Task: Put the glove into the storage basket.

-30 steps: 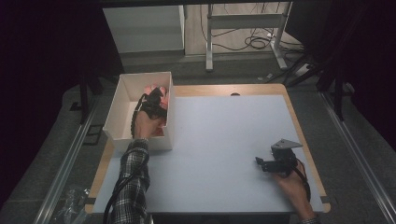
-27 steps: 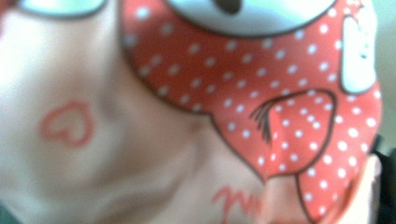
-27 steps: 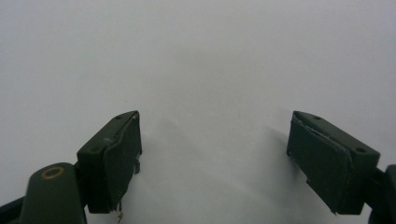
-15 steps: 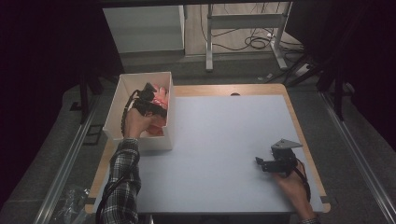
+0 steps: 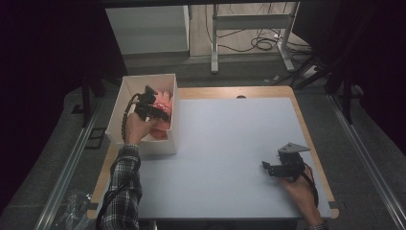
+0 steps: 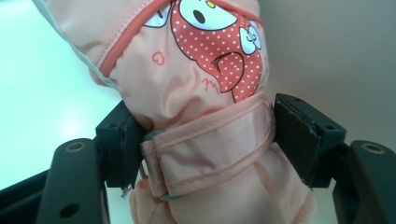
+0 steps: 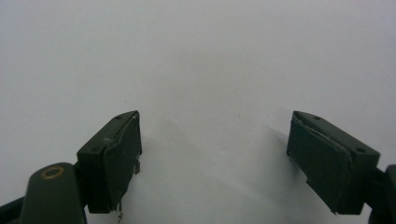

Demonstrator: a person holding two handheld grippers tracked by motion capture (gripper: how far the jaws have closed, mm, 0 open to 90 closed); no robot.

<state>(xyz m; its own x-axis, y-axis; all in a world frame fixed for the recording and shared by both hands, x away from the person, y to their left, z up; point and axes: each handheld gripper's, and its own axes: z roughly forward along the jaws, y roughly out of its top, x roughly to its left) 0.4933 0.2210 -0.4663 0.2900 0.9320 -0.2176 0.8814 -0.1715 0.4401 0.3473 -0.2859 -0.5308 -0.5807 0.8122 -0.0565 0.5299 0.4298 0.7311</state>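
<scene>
A peach-pink padded mitten (image 6: pixel 201 93) with a red dotted cartoon print and a strap sits between the two black jaws of my left gripper (image 6: pixel 205 135), which is shut on it. In the high view this left gripper (image 5: pixel 152 106) is inside the white box (image 5: pixel 125 93) at the table's left, with the pink mitten (image 5: pixel 164 101) just beyond it. My right gripper (image 5: pixel 269 167) rests low over the white table surface (image 5: pixel 225 139) at the near right. In the right gripper view its jaws stand wide apart around the right gripper (image 7: pixel 212 154) midpoint, with bare white surface between them.
The white box stands on the table's left edge, over the wooden rim (image 5: pixel 220 92). More pink and red fabric (image 5: pixel 158 134) lies in the box. Beyond the table are a white cabinet (image 5: pixel 148 28), metal desk legs (image 5: pixel 214 43) and floor cables (image 5: pixel 263 44).
The left hand and its gripper have drawn back a little toward the near side of the box, the mitten with it. The right gripper has stayed put.
</scene>
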